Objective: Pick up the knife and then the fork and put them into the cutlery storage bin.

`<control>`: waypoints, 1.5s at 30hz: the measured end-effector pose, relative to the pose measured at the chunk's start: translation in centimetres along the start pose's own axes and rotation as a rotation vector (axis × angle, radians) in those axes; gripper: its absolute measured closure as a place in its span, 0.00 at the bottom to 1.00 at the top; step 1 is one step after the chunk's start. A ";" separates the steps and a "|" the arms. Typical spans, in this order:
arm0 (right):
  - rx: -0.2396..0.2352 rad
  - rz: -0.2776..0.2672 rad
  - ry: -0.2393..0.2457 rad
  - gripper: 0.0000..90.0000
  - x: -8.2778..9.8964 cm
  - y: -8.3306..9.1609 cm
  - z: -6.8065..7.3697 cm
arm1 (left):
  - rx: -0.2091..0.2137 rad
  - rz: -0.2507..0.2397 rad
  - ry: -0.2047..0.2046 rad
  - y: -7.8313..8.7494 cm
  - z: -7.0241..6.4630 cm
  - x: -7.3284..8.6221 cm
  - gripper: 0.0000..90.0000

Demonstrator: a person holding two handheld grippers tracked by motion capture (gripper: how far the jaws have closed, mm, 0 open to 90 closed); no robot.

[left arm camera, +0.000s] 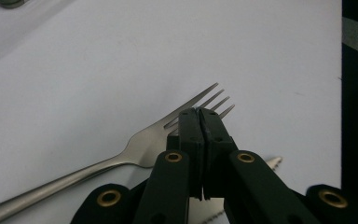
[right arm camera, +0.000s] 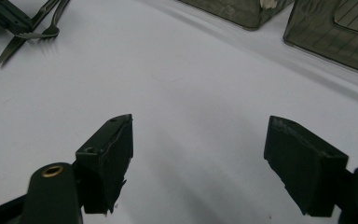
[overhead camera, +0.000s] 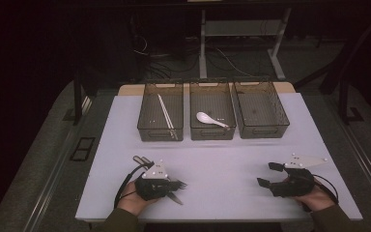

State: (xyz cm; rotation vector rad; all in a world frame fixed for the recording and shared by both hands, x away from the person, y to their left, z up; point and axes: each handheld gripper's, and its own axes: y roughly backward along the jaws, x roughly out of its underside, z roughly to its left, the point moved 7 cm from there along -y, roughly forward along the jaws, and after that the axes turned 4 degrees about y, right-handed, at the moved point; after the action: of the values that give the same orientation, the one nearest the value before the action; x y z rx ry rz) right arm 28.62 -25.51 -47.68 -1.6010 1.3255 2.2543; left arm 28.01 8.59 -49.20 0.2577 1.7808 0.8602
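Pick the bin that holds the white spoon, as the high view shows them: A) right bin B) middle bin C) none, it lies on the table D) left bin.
B: the white spoon lies inside the middle bin, with the chopsticks in the left one.

Lab/test room, not a home: dark space, white tabletop (overhead camera: 222, 193) as staged work area, three identical mesh bins (overhead camera: 212, 116) in a row, desk frame legs (overhead camera: 203, 43) and loose cables (overhead camera: 164, 58) on floor behind.

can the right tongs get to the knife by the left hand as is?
Probably yes: the right tongs stand open over bare table. But the left tongs, shut over the fork, sit above the knife.
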 end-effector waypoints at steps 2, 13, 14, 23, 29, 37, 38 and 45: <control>-0.001 0.000 -0.001 0.27 0.0 0.0 0.0 | -0.008 0.001 0.001 -0.3 0.1 -0.2 0.98; -0.002 -0.002 0.000 0.27 0.0 0.0 0.0 | -0.029 0.011 -0.043 -2.9 1.2 -2.7 0.98; -0.001 -0.004 0.000 0.27 0.0 0.0 -0.1 | -0.030 0.011 -0.043 -3.1 1.4 -3.0 0.98; -0.004 -0.009 0.002 0.27 -0.1 0.1 0.0 | -0.053 0.009 -0.045 -5.1 2.8 -4.9 0.98; -0.004 -0.008 0.004 0.27 -0.1 0.1 0.0 | -0.061 0.014 -0.055 -6.2 3.6 -5.8 0.98; -0.005 -0.008 0.007 0.27 -0.1 0.1 0.0 | -0.028 -0.008 -0.049 -6.7 3.6 -6.8 0.94; -0.005 -0.008 0.007 0.27 -0.1 0.1 -0.1 | -0.023 -0.013 -0.043 -6.6 3.5 -7.0 0.93; -0.004 -0.008 0.009 0.27 -0.1 0.1 0.0 | 0.015 -0.058 -0.040 -4.3 3.1 -8.0 0.77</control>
State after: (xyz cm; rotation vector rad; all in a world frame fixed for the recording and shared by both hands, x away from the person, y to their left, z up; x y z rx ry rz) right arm 28.60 -25.57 -47.56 -1.6162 1.3150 2.2501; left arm 34.83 2.41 -46.64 0.2306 1.7498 0.7956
